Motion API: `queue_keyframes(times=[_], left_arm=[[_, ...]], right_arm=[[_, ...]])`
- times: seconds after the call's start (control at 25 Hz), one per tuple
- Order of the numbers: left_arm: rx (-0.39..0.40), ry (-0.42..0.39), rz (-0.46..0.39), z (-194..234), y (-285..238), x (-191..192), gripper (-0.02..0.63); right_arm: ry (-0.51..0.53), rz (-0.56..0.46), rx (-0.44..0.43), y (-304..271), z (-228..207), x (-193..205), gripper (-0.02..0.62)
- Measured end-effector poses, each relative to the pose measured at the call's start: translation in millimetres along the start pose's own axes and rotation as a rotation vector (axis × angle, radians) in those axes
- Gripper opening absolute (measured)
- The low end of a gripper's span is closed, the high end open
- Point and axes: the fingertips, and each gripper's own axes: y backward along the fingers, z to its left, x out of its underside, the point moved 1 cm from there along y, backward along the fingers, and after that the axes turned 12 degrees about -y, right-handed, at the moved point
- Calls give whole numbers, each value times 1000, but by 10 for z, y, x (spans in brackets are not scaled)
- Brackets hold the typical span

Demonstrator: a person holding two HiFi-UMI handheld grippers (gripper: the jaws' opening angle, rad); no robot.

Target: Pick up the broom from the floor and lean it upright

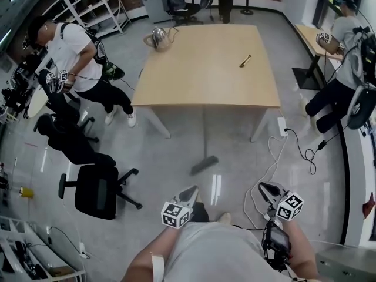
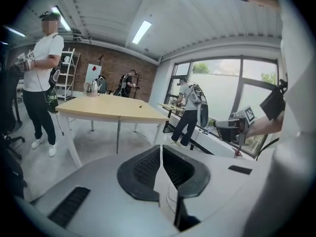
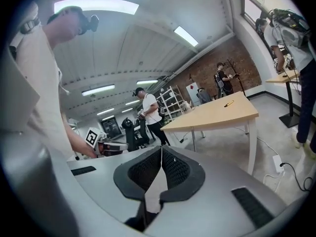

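Lying just before the light wooden table [image 1: 205, 63]: grey broom [image 1: 204, 165]. Left gripper [image 1: 189, 191], right gripper [image 1: 265, 188]: jaws together, empty.

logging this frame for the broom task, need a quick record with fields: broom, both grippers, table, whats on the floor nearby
broom: grey head on the floor in front of the table; a thin handle seems to rise toward the table's near edge, but it is blurred
left gripper: jaws together, nothing between them, clear of the broom
right gripper: jaws together, empty
table: kettle at its far left corner, small yellow item toward the right
floor nearby: black office chair at left, power strip at right
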Motion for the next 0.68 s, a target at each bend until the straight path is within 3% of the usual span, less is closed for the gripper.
queue_keyframes(times=[0.4, 0.68], left_arm=[[-21, -50, -57, -326, 649, -409, 23], [-24, -62, -88, -88, 104, -493, 23]], right_arm=[[31, 1, -46, 214, 586, 30, 17], [58, -23, -49, -91, 264, -225, 17]])
